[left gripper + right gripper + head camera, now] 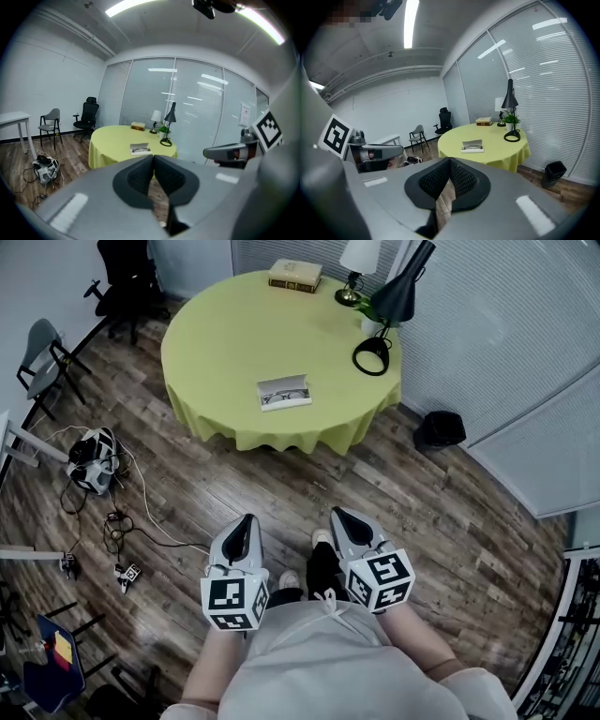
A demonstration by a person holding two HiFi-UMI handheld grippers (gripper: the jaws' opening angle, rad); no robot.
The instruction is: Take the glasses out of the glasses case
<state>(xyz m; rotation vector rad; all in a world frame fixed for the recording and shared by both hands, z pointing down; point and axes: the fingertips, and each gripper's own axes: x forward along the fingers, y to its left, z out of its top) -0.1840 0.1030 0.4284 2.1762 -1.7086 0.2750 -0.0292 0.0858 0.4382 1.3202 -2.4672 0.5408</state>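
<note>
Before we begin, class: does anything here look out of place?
Only the floor left of the table: a white device and tangled cables lie strewn there, a possible trip hazard. The glasses case lies open and tidy.

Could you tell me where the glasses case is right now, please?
In the head view, the open glasses case lies on the round yellow table, near the edge closest to the person and left of the black lamp.

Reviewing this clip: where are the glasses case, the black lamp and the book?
Glasses case (283, 384): head view, on its open lid.
Black lamp (399, 292): head view, on its shade.
Book (295, 274): head view, on its cover.
</note>
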